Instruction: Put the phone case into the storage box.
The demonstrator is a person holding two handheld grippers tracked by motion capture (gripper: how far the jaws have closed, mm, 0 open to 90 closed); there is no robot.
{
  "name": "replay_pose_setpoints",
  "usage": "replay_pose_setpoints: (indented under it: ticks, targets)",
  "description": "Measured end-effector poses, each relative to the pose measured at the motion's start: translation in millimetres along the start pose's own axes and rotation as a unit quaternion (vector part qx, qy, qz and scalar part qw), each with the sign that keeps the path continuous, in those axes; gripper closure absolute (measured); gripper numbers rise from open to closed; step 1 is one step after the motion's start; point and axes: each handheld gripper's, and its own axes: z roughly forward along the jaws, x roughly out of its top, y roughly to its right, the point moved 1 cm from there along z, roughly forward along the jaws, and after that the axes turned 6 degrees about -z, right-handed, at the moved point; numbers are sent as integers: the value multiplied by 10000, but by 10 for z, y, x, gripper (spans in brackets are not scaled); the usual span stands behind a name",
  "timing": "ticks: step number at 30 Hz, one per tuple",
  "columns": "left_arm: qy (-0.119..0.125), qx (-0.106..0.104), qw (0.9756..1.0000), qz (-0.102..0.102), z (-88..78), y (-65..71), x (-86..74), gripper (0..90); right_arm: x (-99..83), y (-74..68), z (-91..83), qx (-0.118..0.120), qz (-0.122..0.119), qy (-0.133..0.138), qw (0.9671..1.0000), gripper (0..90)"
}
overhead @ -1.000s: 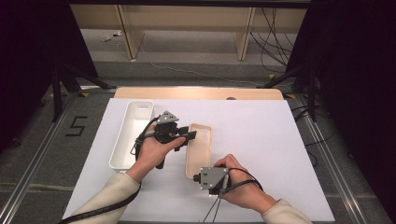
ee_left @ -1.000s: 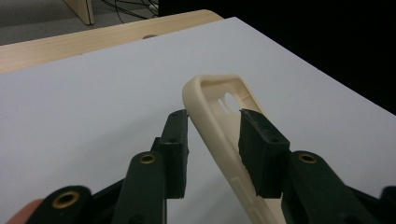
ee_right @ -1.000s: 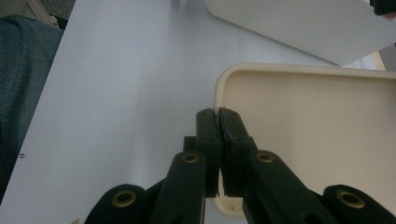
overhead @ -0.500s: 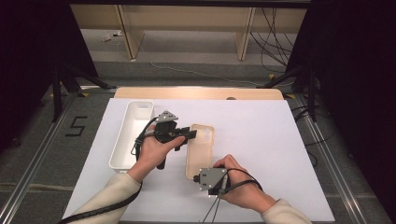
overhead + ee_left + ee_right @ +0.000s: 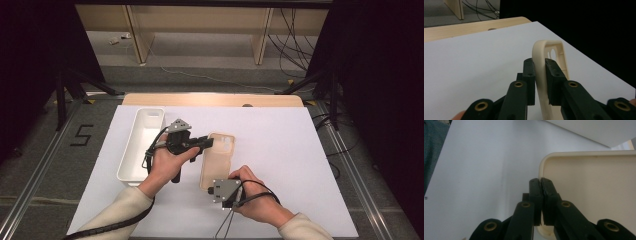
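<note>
High view: a cream, flexible plastic phone case (image 5: 216, 160) lies flat on the white table sheet (image 5: 300, 165), just right of a white oblong plastic tray (image 5: 142, 142). Left gripper (image 5: 207, 142) reaches in from the tray side; its jaws have just been closing, and the left gripper view shows the case's side wall (image 5: 541, 72) upright between the pads, which clamp it. Right gripper (image 5: 220, 192) sits at the case's near end, jaws pinched together on the thin rim at the corner (image 5: 541, 182).
</note>
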Motion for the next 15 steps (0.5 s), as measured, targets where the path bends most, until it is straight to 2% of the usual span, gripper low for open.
replay_pose_setpoints:
  ticks: [6,7,9,12,15]
  targets:
    - [105,-139,9998,64,-12,88,4,818,-16,9,19,-33,69,-78,9999,873]
    - [119,-149,9998,94,-13,97,6,819,-19,14,21,-26,97,-77,9999,852]
    - [130,3,9993,344,-22,108,9,821,-24,17,30,-16,145,-77,9999,780]
    - [170,20,9993,338,-33,81,11,822,-26,31,21,-131,295,-11,9995,701]
    - [215,98,9988,440,-44,56,13,821,-35,59,-6,-188,394,61,9990,642]
